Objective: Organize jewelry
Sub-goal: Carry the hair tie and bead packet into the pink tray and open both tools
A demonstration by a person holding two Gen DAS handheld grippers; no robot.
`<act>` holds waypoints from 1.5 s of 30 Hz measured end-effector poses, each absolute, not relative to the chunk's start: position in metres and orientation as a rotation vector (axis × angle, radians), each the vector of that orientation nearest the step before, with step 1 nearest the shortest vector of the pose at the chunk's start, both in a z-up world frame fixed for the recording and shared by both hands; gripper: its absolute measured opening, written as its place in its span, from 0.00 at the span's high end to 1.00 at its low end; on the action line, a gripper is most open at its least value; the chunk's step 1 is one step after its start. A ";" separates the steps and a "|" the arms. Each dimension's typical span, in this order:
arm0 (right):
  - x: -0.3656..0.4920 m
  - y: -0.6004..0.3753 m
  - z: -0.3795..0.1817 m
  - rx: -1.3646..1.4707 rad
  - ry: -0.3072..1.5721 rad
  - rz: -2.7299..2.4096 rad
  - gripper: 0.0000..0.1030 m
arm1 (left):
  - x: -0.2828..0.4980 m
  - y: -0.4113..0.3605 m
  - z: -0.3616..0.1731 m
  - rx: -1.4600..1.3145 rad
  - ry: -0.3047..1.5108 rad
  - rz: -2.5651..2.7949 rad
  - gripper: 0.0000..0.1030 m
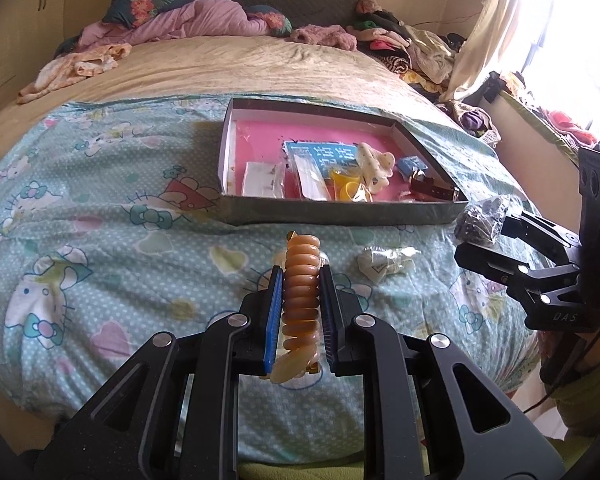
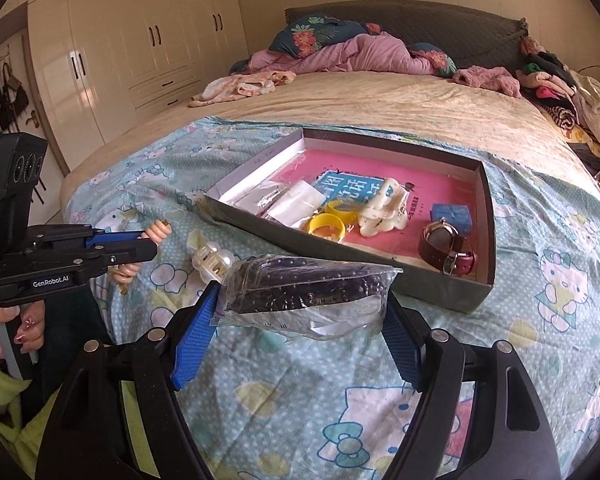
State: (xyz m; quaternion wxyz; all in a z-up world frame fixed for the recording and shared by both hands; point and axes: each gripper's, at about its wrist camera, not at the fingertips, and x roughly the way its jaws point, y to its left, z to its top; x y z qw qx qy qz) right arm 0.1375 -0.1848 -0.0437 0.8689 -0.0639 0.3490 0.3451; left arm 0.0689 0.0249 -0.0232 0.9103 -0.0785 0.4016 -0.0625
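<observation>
My left gripper [image 1: 302, 276] is shut on an amber spiral hair tie [image 1: 301, 300], held above the Hello Kitty sheet; it also shows in the right wrist view [image 2: 156, 238]. My right gripper [image 2: 300, 300] is shut on a clear plastic bag of dark beads [image 2: 304, 290], held in front of the box; the bag also shows in the left wrist view [image 1: 480, 220]. The shallow box [image 1: 340, 210] with a pink floor holds a brown watch [image 2: 446, 248], yellow bangles [image 2: 330, 224], a cream hair claw [image 2: 384, 210] and small packets.
A pearl-white hair claw [image 2: 214, 260] lies on the sheet [image 2: 284, 392] between the grippers; it also shows in the left wrist view [image 1: 384, 262]. Clothes [image 1: 416, 52] and a pink quilt [image 1: 188, 24] pile at the bed's head. Wardrobes [image 2: 140, 52] stand at left.
</observation>
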 end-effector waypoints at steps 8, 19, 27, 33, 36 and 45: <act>0.158 -0.179 -0.037 -0.146 0.711 0.713 0.27 | 0.098 0.025 -0.018 -0.166 0.822 -0.131 0.90; 0.198 -0.181 -0.034 -0.141 0.684 0.655 0.27 | 0.157 0.029 -0.015 -0.161 0.819 -0.119 0.90; 0.220 -0.184 -0.041 -0.152 0.681 0.607 0.27 | 0.188 0.030 -0.026 -0.164 0.832 -0.104 0.90; 0.228 -0.184 -0.050 -0.146 0.704 0.602 0.27 | 0.205 0.034 -0.039 -0.174 0.857 -0.082 0.89; 0.226 -0.180 -0.055 -0.149 0.716 0.616 0.27 | 0.210 0.035 -0.045 -0.168 0.866 -0.074 0.89; 0.233 -0.171 -0.073 -0.176 0.750 0.604 0.27 | 0.217 0.038 -0.052 -0.167 0.879 -0.071 0.89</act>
